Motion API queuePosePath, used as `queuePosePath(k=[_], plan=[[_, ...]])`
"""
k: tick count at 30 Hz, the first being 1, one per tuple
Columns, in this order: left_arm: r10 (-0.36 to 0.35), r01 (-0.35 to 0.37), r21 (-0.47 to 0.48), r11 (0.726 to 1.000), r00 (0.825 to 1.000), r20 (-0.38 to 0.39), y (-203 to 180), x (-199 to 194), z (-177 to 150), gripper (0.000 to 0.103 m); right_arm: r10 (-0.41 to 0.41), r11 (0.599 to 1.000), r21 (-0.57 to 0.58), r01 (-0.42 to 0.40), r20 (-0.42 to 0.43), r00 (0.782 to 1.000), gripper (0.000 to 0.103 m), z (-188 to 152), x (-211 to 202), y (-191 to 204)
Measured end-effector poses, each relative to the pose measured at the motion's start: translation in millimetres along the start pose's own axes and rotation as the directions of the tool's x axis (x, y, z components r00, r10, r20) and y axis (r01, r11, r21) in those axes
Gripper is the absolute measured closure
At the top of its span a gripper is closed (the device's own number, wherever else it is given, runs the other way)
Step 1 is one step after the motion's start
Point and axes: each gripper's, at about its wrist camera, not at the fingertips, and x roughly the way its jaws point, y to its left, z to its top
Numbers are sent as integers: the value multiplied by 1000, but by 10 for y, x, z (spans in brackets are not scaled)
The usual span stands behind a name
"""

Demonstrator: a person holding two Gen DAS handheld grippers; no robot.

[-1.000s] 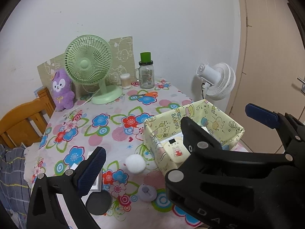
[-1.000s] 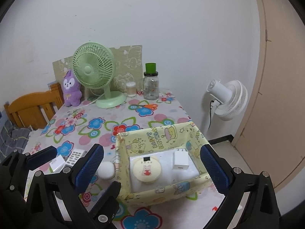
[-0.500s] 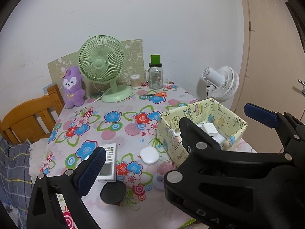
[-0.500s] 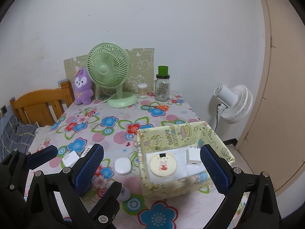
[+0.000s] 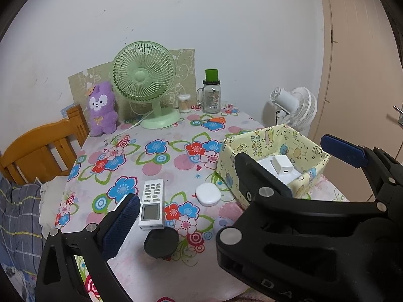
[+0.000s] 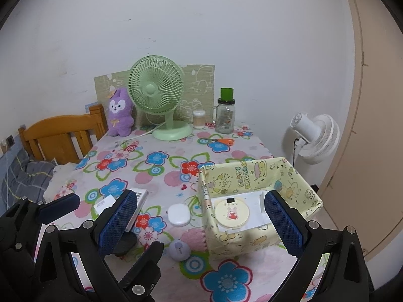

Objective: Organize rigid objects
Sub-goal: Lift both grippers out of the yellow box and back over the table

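Observation:
A yellow cartoon-print box (image 5: 264, 138) (image 6: 252, 176) stands at the table's right edge. It holds a round cream compact (image 6: 231, 214) and a white charger (image 5: 282, 164). Left of the box lie a white round case (image 5: 208, 195) (image 6: 178, 214), a white remote (image 5: 152, 202), a black disc (image 5: 161, 245) (image 6: 124, 245) and a small lavender round piece (image 6: 179, 250). My left gripper (image 5: 231, 188) hangs open above the table's near edge, holding nothing. My right gripper (image 6: 201, 222) is open too, its pads spanning the case and the box's front.
A green fan (image 5: 143, 80), purple plush (image 5: 102, 108), glass jar with green lid (image 5: 211, 95), swab cup (image 5: 184, 103) and orange scissors (image 5: 216, 119) sit at the back. A white fan (image 5: 294, 108) and a door stand right. A wooden chair (image 5: 42, 148) stands left.
Both grippers have pulled back from the table, so the box looks farther away and the remote and black disc have come into full view. Both stayed open.

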Motion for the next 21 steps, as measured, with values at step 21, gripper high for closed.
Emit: queuePosePath(k=[21], plan=[[27, -27, -1, 1000, 999, -17, 353, 268, -412, 0, 91, 996, -10, -91, -1, 996, 1, -384, 268, 308]])
